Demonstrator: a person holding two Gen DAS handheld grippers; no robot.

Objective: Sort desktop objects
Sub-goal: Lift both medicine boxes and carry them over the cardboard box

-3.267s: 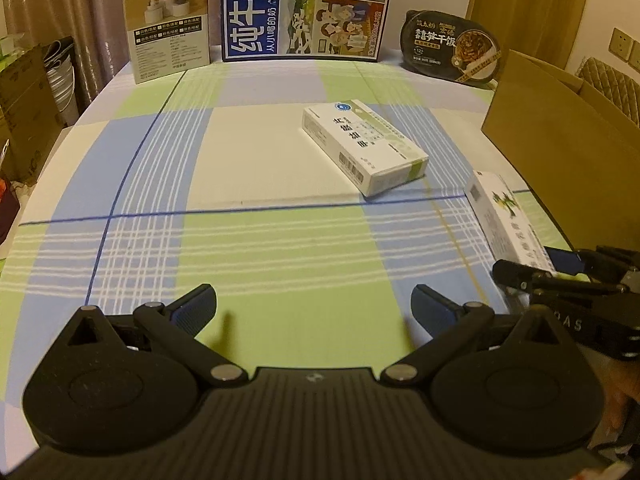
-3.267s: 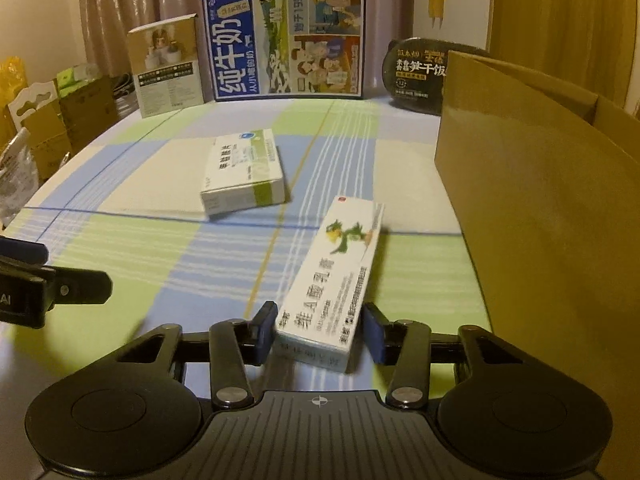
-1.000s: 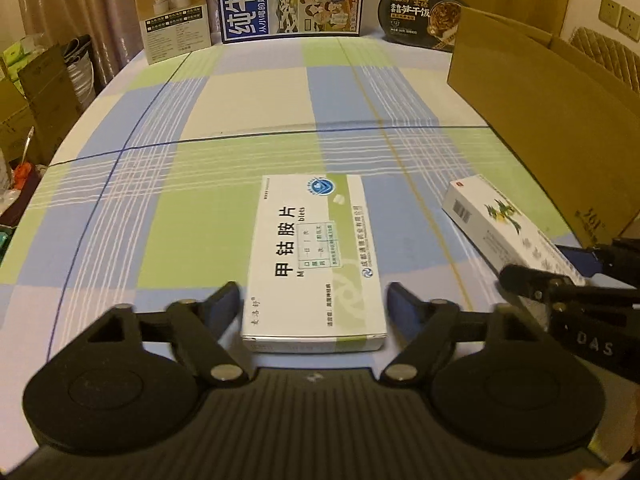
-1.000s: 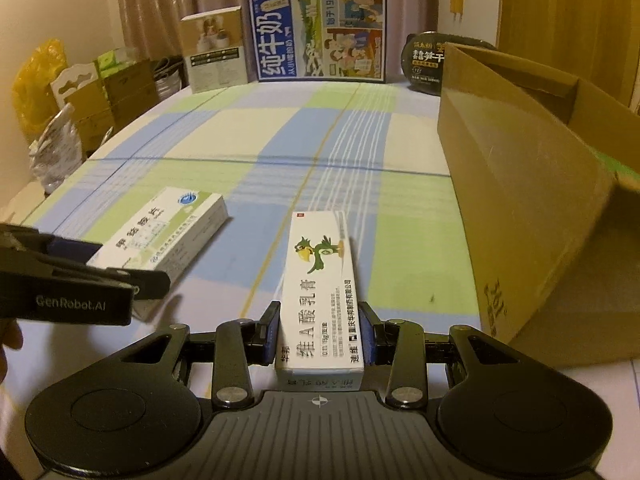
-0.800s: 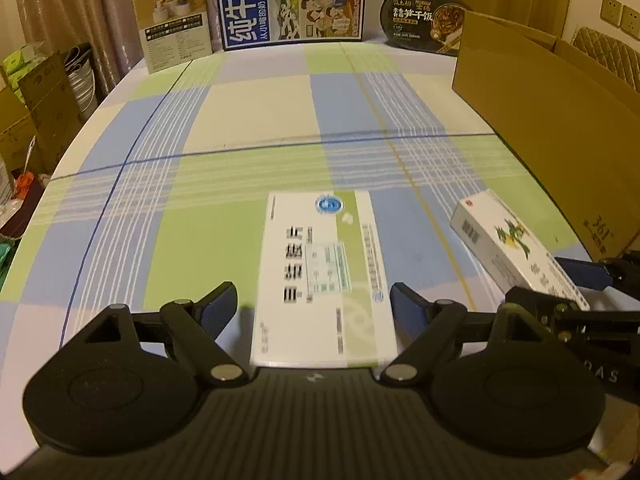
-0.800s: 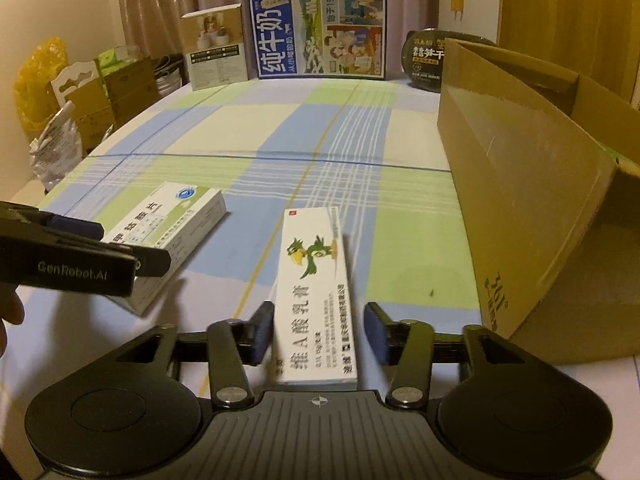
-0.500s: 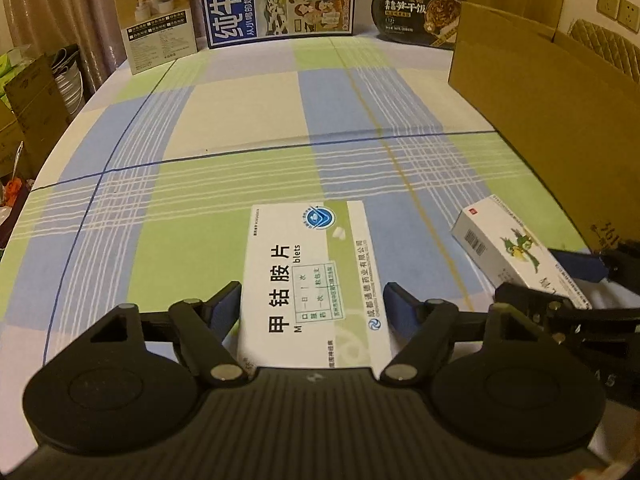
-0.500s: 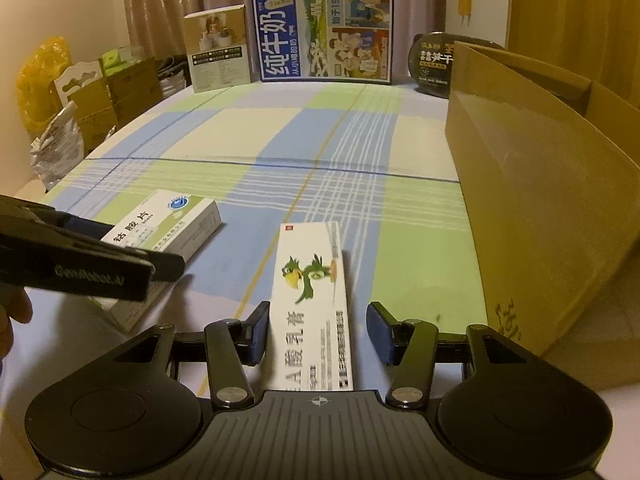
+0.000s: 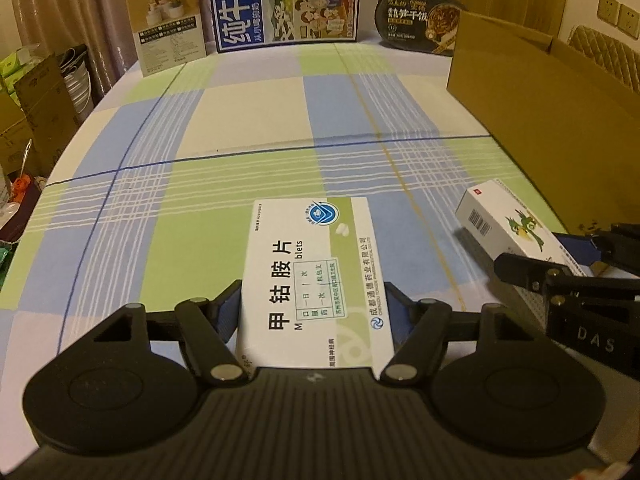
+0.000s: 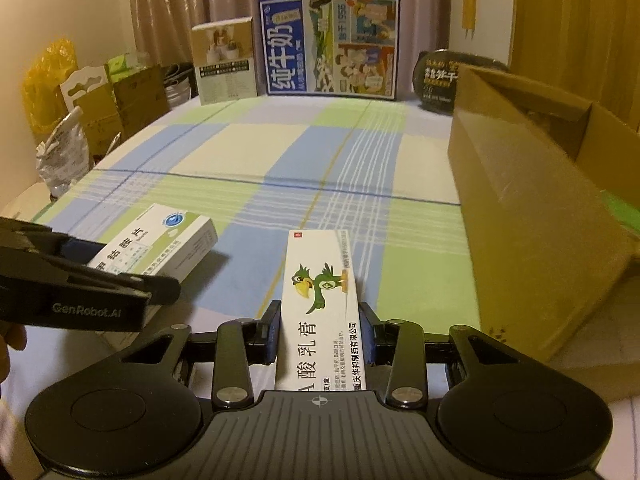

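Above the checked tablecloth (image 9: 248, 120) we see both grippers gripping boxes. The left gripper (image 9: 312, 306) has its fingers pressed on the two long sides of the white-and-green tablet box (image 9: 316, 276), its far end lifted off the cloth. The right gripper (image 10: 318, 334) is closing its narrow jaws on the slim ointment box with a green parrot (image 10: 320, 304). The open cardboard carton (image 10: 532, 208) stands just beside it, on the right.

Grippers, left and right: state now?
Left gripper: shut on the wide white-and-green tablet box.
Right gripper: closing on the narrow white parrot-print ointment box.
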